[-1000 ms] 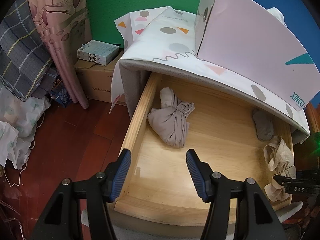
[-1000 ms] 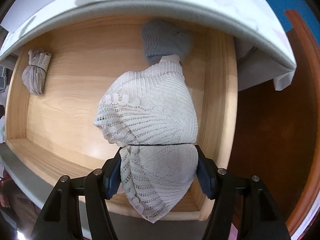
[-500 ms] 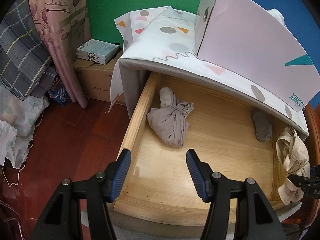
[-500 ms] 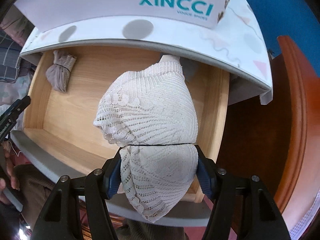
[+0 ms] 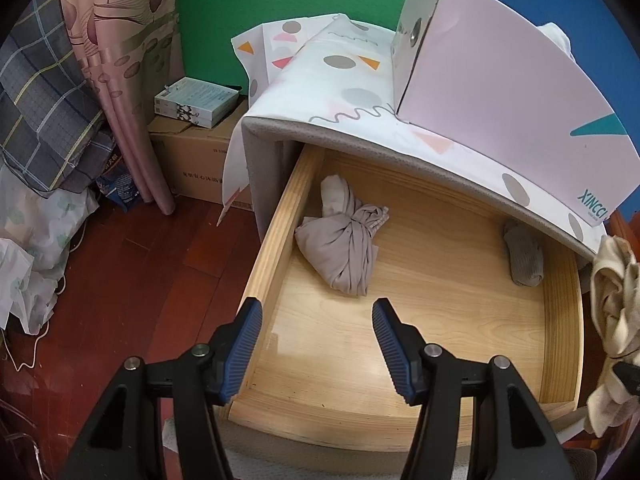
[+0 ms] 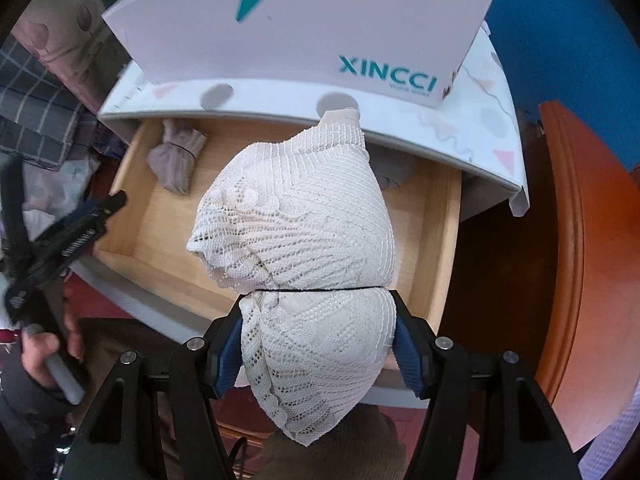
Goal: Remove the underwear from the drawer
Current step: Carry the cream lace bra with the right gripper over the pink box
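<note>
The wooden drawer [image 5: 276, 232] stands pulled out of the cabinet. My right gripper [image 6: 318, 336] is shut on a cream lace underwear bundle [image 6: 304, 236] and holds it above the drawer's right front; the bundle shows at the right edge of the left wrist view [image 5: 614, 288]. A grey-beige knotted garment [image 5: 340, 248] lies at the drawer's left back, also in the right wrist view [image 6: 176, 156]. A grey sock [image 5: 524, 256] lies at the right back. My left gripper [image 5: 318, 320] is open and empty above the drawer's front left.
A pink XINCCI box [image 5: 500, 92] sits on the patterned cloth [image 5: 344, 80] on the cabinet top. A cardboard box [image 5: 192, 160] with small boxes, a curtain [image 5: 120, 60] and piled fabric stand to the left on the red wood floor. An orange wooden piece [image 6: 580, 260] is on the right.
My right gripper has lifted the lace bundle up and back out of the drawer. The left gripper has stayed in place, open.
</note>
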`<move>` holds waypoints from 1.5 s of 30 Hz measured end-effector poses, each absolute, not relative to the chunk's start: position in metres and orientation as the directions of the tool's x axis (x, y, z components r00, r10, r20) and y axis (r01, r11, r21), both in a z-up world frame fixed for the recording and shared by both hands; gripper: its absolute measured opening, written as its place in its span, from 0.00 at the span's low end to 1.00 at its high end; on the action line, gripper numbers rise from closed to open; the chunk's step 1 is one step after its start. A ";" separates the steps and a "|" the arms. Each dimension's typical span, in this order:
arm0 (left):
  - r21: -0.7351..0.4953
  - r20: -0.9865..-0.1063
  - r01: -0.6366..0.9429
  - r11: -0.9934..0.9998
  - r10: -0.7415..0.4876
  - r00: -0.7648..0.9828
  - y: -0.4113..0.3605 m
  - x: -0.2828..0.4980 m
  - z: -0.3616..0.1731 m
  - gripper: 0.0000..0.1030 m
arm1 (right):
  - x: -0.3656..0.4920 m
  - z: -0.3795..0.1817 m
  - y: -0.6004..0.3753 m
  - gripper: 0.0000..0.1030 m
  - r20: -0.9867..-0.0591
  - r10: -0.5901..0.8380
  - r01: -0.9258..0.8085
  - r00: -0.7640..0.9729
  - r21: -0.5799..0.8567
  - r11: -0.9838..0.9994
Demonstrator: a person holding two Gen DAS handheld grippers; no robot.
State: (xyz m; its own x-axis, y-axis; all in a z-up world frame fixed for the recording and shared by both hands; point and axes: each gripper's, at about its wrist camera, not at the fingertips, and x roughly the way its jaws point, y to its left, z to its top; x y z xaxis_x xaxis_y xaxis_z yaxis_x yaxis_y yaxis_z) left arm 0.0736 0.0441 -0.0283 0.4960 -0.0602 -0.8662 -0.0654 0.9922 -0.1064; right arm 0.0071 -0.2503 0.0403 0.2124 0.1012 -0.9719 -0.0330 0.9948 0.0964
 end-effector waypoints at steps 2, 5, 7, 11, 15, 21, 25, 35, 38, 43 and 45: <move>-0.104 -0.866 -0.064 0.992 -0.059 0.497 0.044 0.074 -0.028 0.57 | 0.006 0.051 -0.250 0.59 -0.968 0.112 -0.034 0.225 0.107 0.994; -0.104 -0.865 -0.064 0.992 -0.059 0.498 0.044 0.074 -0.028 0.57 | 0.003 0.069 -0.254 0.59 -0.962 0.109 -0.043 0.250 0.102 0.994; -0.104 -0.865 -0.063 0.993 -0.059 0.499 0.044 0.073 -0.027 0.57 | 0.006 0.077 -0.248 0.59 -0.958 0.108 -0.042 0.266 0.101 0.994; -0.102 -0.856 -0.063 0.993 -0.055 0.515 0.044 0.071 -0.024 0.57 | 0.012 0.093 -0.249 0.59 -0.946 0.146 -0.034 0.289 0.142 0.989; -0.104 -0.849 -0.065 0.992 -0.055 0.525 0.045 0.070 -0.022 0.57 | 0.021 0.115 -0.254 0.59 -0.935 0.134 -0.022 0.330 0.134 0.991; -0.104 -0.848 -0.068 0.992 -0.053 0.528 0.046 0.070 -0.021 0.57 | 0.040 0.154 -0.265 0.59 -0.906 0.116 -0.008 0.406 0.123 0.992; -0.100 -0.846 -0.063 0.993 -0.052 0.531 0.046 0.070 -0.020 0.57 | 0.059 0.175 -0.270 0.59 -0.885 0.100 0.009 0.454 0.117 0.993; -0.097 -0.843 -0.060 0.994 -0.050 0.536 0.042 0.068 -0.019 0.57 | 0.116 0.194 -0.260 0.59 -0.870 0.072 0.011 0.488 0.088 0.996; -0.103 -0.843 -0.061 0.993 -0.055 0.536 0.043 0.068 -0.019 0.57 | 0.133 0.193 -0.256 0.59 -0.865 0.053 0.018 0.498 0.071 0.997; -0.105 -0.837 -0.051 0.993 -0.060 0.544 0.042 0.067 -0.018 0.57 | 0.164 0.189 -0.251 0.59 -0.867 0.027 0.035 0.498 0.051 0.998; -0.108 -0.836 -0.055 0.993 -0.060 0.546 0.043 0.067 -0.017 0.57 | 0.175 0.185 -0.250 0.59 -0.870 0.010 0.044 0.493 0.036 0.998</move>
State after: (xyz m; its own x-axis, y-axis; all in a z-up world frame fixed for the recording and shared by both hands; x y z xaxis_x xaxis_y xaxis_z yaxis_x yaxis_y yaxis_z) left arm 0.0667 0.0427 -0.0172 0.5461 -0.0604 -0.8356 -0.0552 0.9926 -0.1078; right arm 0.1753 -0.2498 0.1854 0.4929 0.0097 -0.8700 0.0436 0.9984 0.0359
